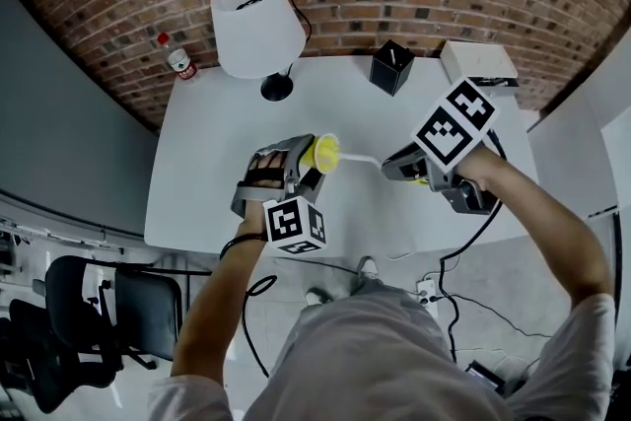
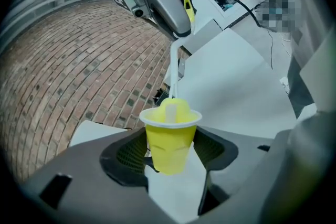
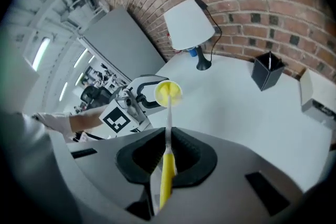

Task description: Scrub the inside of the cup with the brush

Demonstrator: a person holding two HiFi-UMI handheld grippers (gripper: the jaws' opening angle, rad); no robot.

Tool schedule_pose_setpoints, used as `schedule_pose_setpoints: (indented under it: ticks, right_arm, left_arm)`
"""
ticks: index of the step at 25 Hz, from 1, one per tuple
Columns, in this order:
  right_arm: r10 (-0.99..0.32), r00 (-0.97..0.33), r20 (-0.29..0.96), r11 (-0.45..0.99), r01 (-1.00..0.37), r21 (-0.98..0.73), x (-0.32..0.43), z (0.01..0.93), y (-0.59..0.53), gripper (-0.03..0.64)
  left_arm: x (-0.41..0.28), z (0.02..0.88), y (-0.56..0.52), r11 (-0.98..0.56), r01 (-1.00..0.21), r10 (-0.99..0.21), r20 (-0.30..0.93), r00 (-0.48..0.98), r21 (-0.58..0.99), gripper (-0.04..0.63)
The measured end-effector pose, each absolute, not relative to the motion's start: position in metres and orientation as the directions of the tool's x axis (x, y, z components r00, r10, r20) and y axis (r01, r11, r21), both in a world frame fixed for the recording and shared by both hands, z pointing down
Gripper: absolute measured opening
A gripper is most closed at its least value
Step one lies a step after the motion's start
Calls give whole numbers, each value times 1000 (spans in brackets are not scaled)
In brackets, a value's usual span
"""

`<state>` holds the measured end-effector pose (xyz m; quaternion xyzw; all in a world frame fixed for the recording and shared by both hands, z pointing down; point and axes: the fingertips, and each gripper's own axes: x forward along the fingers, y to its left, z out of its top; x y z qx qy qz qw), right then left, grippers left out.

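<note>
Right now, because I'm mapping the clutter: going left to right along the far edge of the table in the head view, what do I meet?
bottle → lamp → black holder → white box

The brush [image 3: 169, 118] head is partly hidden inside the cup [image 3: 168, 93] ahead of the right tool [image 3: 168, 144]; the handle's rear end is covered between its jaws.
</note>
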<state>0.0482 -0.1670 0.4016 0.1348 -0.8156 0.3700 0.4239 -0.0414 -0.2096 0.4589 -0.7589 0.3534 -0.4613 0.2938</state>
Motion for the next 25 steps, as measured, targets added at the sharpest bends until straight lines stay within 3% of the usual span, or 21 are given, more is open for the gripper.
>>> schedule_pose_setpoints:
  ticks: [7,17,25]
  right_arm:
    - [149,-691,708,529,-549,-647,57,403,-171,31]
    - [138,-666,733,580,-546,-605,73,394,-171,31]
    - [124,-663,738,590,-549,-592,91,387,-167,31]
  left_arm:
    - [-34,458,-213,-561,-247,-817,481,318,-790,285]
    - [-29,457,-219,-555,-283,-824,470,316,-783,285]
    - [-46,464,-226,-568,-420,-823,488,291,-708,285]
